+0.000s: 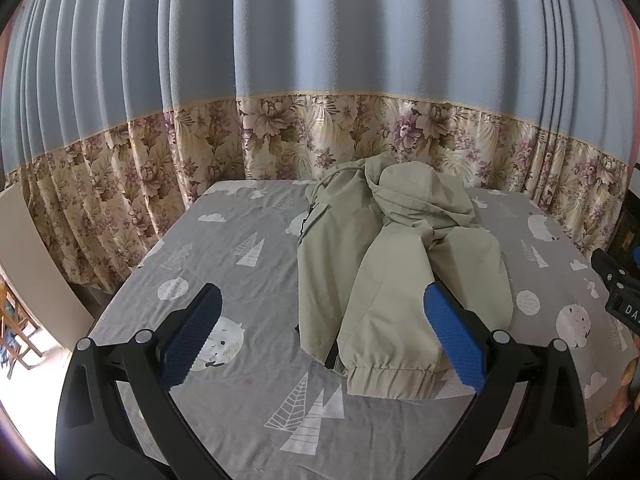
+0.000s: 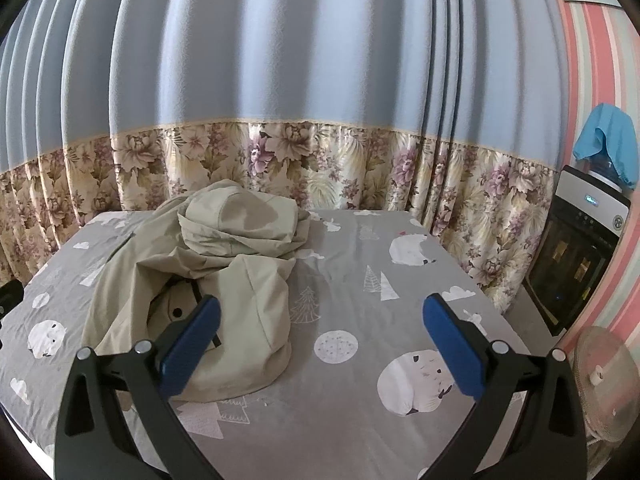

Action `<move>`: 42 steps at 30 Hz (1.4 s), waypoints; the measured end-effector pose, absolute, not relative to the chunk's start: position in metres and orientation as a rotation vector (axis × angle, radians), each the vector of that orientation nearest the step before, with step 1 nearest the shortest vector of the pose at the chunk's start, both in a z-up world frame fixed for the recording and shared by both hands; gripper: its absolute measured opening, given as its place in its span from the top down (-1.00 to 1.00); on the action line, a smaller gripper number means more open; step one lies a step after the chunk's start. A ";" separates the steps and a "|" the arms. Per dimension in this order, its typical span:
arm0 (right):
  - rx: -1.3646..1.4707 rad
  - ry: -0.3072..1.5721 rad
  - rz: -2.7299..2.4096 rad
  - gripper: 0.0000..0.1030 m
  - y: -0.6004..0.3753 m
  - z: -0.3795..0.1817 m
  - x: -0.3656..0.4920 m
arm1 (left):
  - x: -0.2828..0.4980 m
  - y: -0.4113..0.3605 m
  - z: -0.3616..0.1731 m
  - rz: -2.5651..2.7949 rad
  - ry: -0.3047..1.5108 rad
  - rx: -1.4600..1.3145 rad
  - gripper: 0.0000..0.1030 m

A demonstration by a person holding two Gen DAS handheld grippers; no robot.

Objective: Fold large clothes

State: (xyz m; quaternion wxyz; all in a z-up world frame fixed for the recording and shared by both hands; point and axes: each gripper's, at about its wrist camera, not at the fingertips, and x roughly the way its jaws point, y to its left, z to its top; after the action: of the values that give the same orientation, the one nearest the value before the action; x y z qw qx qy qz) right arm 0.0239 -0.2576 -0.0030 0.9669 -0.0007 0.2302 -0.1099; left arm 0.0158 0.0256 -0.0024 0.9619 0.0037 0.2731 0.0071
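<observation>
A pale green hooded jacket (image 1: 384, 256) lies crumpled on the grey patterned bed sheet (image 1: 224, 248), its hood bunched at the far end and an elastic sleeve cuff (image 1: 390, 380) nearest me. My left gripper (image 1: 322, 312) hovers open above the near end of the bed, the cuff between its blue pads and a little beyond them. In the right wrist view the jacket (image 2: 224, 264) sits left of centre, and my right gripper (image 2: 322, 314) stands open over bare sheet (image 2: 360, 312), its left pad (image 2: 192, 344) overlapping the jacket's near edge.
Blue curtains with a floral lower band (image 1: 320, 136) hang right behind the bed. A water dispenser (image 2: 580, 256) with a blue cloth on top stands at the right, beside a fan (image 2: 604, 380). The other gripper's black body (image 1: 620, 292) shows at the right edge of the left wrist view.
</observation>
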 end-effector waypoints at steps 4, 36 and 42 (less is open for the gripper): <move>-0.008 0.463 -0.239 -0.96 -0.256 -0.004 0.024 | 0.016 0.024 -0.004 0.015 0.553 0.013 -0.94; 0.011 0.575 -0.049 -0.96 -0.240 -0.031 0.051 | 0.034 0.045 -0.036 0.069 0.587 0.054 -0.94; 0.013 0.610 -0.017 -0.96 -0.229 -0.040 0.064 | 0.050 0.060 -0.056 0.070 0.653 0.051 -0.94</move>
State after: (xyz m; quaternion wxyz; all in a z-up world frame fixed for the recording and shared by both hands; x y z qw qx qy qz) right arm 0.0644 -0.2290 -0.0400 0.9537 0.0066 0.3005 -0.0085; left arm 0.0497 0.0604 -0.0563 0.9462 0.0250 0.3208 0.0345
